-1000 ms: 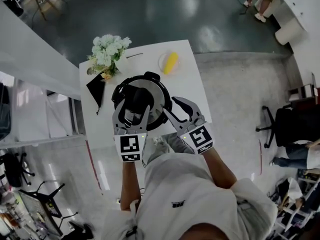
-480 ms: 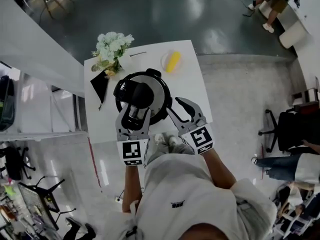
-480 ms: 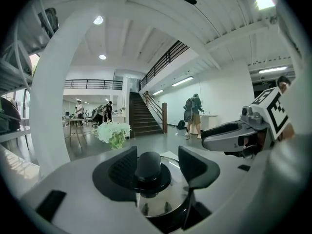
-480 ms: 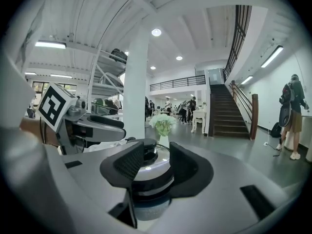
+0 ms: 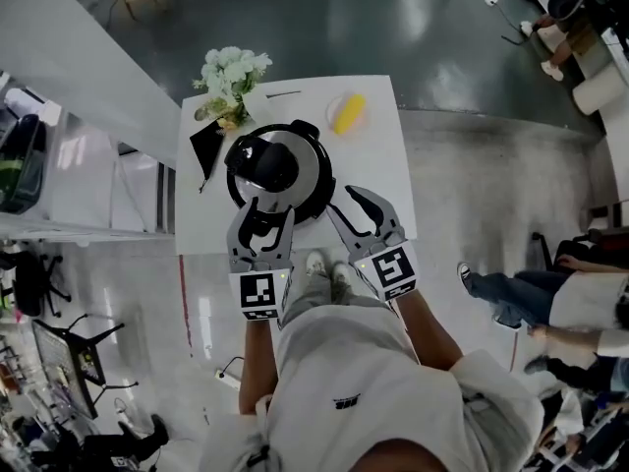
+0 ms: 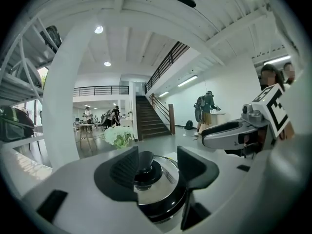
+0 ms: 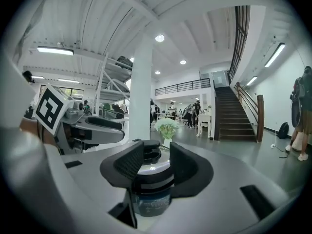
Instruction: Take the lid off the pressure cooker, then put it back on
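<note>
The lid (image 5: 307, 180) sits on the pressure cooker (image 5: 319, 203), just ahead of both claws. The left claw (image 5: 261, 214), empty, has just been closing; the right claw (image 5: 346, 205) stands part-open, also empty. A grasp likely needs the left opened wider than the knob (image 5: 273, 165), centred.

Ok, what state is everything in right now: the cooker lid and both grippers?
Lid: on the pressure cooker, sitting level; whether it is locked cannot be told.
Left gripper: open, jaws have just been closing, gripping nothing; the knob lies ahead of the pads.
Right gripper: open, empty, beside the cooker.
</note>
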A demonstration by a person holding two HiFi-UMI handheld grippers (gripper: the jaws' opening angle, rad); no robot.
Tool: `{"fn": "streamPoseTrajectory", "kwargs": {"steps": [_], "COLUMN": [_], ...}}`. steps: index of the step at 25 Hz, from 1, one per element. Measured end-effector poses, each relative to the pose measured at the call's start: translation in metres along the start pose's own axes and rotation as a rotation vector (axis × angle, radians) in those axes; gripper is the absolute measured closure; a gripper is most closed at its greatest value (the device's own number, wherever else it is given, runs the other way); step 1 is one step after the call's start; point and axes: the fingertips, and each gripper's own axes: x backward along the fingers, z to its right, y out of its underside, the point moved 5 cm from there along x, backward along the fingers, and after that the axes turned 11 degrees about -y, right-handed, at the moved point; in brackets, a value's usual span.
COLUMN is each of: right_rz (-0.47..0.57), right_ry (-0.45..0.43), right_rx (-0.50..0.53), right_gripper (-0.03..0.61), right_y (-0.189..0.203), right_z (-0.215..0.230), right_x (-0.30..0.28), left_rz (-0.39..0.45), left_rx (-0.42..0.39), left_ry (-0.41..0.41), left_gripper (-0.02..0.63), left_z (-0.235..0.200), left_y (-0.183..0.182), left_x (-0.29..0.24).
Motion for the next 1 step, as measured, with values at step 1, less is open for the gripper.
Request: {"fn": "streamPoseTrajectory", "kwargs": {"steps": [1], "right_rz": [0.001], "right_ry": [0.0], "right_rx": [-0.003], "right_gripper": [0.411], "right_y": [0.0025], "right_z": [0.0005], "right_x": [0.0037], "left_rz": [0.0], "left_rx": [0.001], "left_ry": [-0.003], "left_gripper": [0.353], "left_z": [0.0039], "left_y": [0.001], "left_x": [0.0017]}}
